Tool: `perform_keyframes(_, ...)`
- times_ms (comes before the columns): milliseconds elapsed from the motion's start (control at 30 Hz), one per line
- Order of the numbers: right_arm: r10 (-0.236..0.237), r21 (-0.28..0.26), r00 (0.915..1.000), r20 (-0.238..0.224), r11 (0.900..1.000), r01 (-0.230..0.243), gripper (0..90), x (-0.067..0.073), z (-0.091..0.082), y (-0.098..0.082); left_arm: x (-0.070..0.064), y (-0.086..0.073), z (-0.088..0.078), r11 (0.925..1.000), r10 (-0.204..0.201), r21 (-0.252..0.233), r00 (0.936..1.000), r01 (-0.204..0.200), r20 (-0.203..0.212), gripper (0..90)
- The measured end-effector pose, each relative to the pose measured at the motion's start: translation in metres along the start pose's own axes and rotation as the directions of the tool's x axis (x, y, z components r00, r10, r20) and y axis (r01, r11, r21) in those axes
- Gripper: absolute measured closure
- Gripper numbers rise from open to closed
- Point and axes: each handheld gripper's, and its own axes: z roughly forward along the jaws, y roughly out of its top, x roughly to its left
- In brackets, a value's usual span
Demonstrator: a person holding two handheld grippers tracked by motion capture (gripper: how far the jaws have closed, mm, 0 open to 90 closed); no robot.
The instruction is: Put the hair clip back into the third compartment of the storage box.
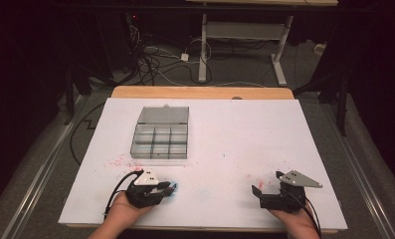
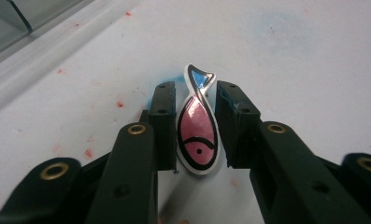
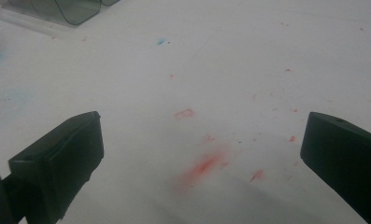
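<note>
Up close, fish sticker (image 2: 198,135) between pads (image 2: 163,122).

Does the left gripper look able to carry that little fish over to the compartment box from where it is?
Probably yes. The left gripper has the fish between its jaws, and bare table lies between it and the open box.

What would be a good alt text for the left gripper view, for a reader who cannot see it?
A small pink fish-shaped piece with a blue tail lies between the two black jaws of the left tongs, on a white table sheet with red and blue smudges. The clear edge of a plastic box shows at the top left.
</note>
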Motion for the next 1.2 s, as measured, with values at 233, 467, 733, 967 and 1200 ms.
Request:
perform_keyframes(233, -0.008, 0.001, 1.0000, -0.001, 1.000, 0.008, 0.3, 0.001, 0.000, 0.000, 0.004, -0.001, -0.003, 0.9995, -0.028, -0.017, 0.9996, 0.028, -0.002, 68.2)
perform_keyframes(467, -0.008, 0.006, 1.0000, -0.003, 1.000, 0.008, 0.4, 0.001, 0.001, 0.000, 0.010, -0.002, -0.010, 0.9970, -0.057, -0.054, 0.9981, 0.055, -0.026, 68.3)
perform_keyframes(733, -0.006, 0.005, 1.0000, -0.005, 1.000, 0.006, 0.3, 0.000, 0.001, 0.000, 0.019, -0.005, -0.016, 0.9948, -0.082, -0.066, 0.9948, 0.078, -0.061, 68.2)
perform_keyframes(967, -0.006, 0.004, 1.0000, -0.002, 1.000, 0.006, 0.3, -0.001, 0.000, 0.000, 0.028, -0.010, -0.022, 0.9898, -0.121, -0.086, 0.9882, 0.114, -0.093, 68.2)
perform_keyframes(1200, -0.006, 0.001, 1.0000, -0.001, 1.000, 0.006, 0.3, -0.001, 0.000, 0.000, 0.038, -0.018, -0.029, 0.9847, -0.160, -0.088, 0.9801, 0.151, -0.117, 68.2)
